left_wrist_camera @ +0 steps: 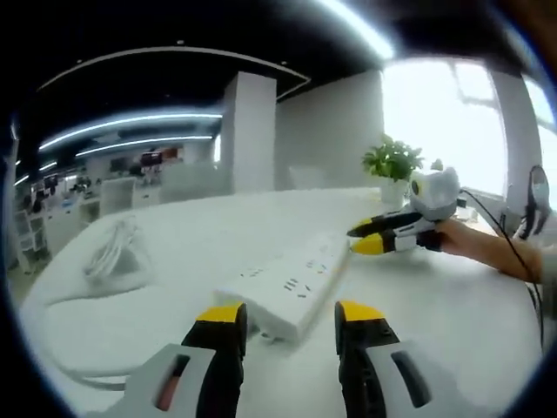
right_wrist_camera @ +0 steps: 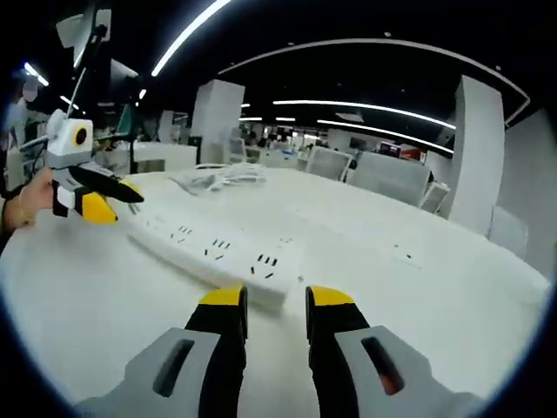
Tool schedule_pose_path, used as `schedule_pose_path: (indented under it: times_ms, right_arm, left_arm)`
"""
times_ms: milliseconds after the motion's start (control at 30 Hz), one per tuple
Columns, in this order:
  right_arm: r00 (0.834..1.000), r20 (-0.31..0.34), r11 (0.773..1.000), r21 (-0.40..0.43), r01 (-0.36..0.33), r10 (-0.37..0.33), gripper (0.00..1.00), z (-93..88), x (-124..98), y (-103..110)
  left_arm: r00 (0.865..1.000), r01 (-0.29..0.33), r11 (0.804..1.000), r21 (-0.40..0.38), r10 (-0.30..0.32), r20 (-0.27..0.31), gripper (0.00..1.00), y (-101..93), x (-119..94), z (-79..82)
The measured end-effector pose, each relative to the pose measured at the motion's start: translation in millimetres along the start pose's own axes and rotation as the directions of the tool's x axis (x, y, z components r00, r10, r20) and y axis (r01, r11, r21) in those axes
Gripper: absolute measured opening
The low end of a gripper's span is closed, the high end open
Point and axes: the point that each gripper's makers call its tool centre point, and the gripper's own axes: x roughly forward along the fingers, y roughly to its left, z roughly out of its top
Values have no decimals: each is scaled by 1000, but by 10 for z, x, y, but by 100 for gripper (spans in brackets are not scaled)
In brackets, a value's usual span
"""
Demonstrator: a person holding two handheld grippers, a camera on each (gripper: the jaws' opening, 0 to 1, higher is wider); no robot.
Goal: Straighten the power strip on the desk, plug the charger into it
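Notably, potted plant (left_wrist_camera: 393, 165) behind right claw (left_wrist_camera: 370, 237).

A small green potted plant in a white pot (left_wrist_camera: 393, 167) is seen by a bright window (left_wrist_camera: 439, 113); white office chairs (right_wrist_camera: 383, 174) are ranged behind.

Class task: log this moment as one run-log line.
left gripper: open, empty | right gripper: open, empty | power strip: on desk, between both grippers
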Motion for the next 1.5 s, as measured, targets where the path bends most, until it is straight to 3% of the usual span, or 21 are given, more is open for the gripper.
schedule_pose_path:
  times_ms: [600,1500]
  right_arm:
    - [999,-15,999,26,-32,33,26,-46,45,97]
    - [999,11,999,34,-33,33,24,-34,43,106]
  left_arm:
    - [998,32,999,-19,-33,-49,41,-62,51,-140]
    - [999,-14,1000,-2,14,-35,34,-11,79,-139]
